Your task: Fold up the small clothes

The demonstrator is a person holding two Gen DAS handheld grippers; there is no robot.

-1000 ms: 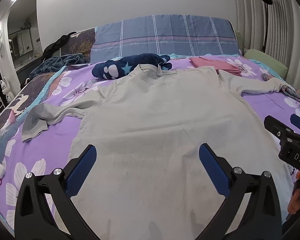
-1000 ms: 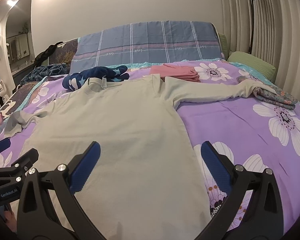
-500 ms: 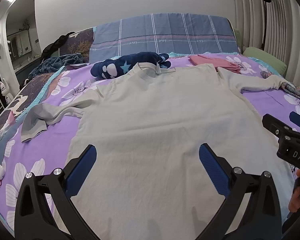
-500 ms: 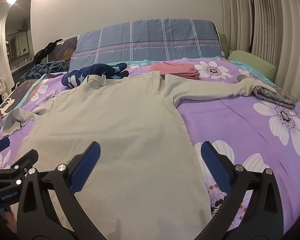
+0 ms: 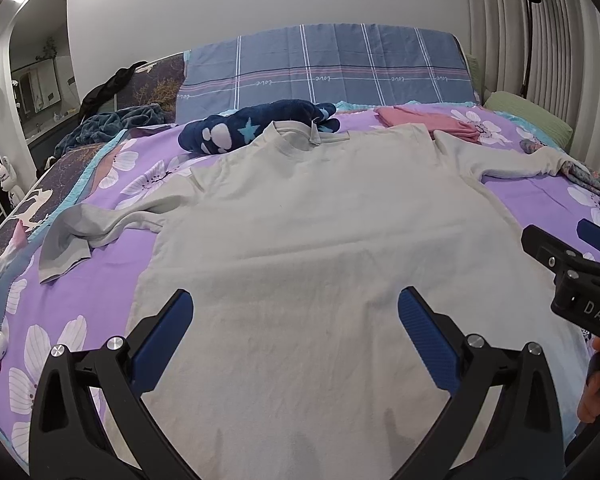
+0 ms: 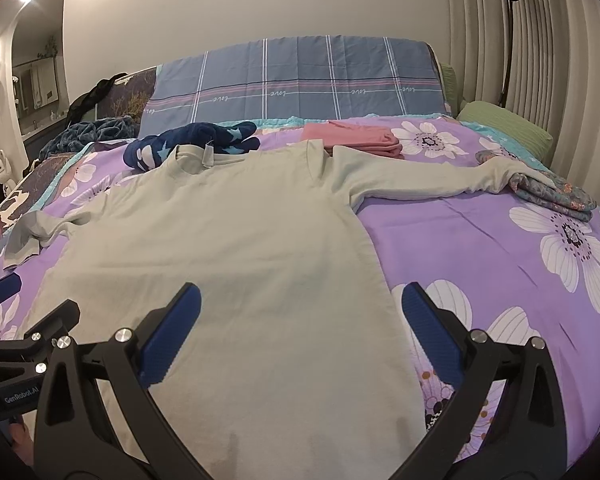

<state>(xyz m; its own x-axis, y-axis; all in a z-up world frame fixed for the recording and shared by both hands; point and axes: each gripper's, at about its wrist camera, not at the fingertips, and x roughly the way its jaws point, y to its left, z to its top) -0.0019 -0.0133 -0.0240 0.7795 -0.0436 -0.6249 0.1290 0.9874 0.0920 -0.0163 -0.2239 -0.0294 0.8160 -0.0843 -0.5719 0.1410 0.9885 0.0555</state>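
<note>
We are in a home bedroom. We see a bed with a purple flowered cotton sheet [image 6: 480, 232] and a green pillow [image 6: 504, 126].

Both wrist views look low along the bed [image 5: 100, 264] toward its headboard, sharing the shirt [image 6: 236, 264].

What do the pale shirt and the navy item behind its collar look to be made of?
The shirt looks like matte knit cotton jersey: soft fine creases, ribbed collar. The navy item looks like plush fleece: fuzzy, puffy surface with pale star prints. Both are guesses from appearance.
</note>
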